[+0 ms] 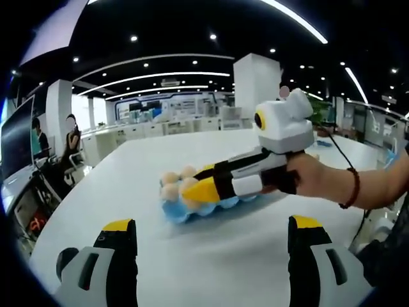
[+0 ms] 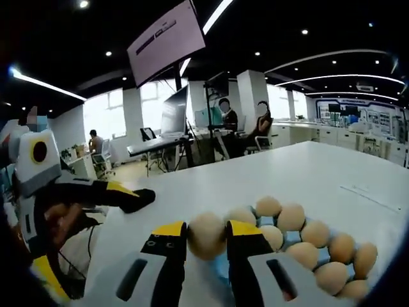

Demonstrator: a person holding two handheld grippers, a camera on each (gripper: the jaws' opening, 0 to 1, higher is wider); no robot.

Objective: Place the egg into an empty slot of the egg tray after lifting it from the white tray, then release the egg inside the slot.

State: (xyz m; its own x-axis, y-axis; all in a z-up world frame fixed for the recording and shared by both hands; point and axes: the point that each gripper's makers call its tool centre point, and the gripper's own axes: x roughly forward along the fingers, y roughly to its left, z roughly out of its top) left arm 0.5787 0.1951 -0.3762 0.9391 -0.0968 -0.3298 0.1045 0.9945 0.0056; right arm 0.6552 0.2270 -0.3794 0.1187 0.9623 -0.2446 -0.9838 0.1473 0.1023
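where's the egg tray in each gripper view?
Left gripper view: blue egg tray at center, on the white table, under the right gripper.
Right gripper view: egg tray lower right, behind the held egg.
Shared landmark: the eggs in it.

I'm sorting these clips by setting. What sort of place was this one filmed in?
Most likely an open-plan office or lab: people sit at desks with monitors, a large screen hangs overhead, and strip lights line the dark ceiling. The egg tray sits on a long white table.
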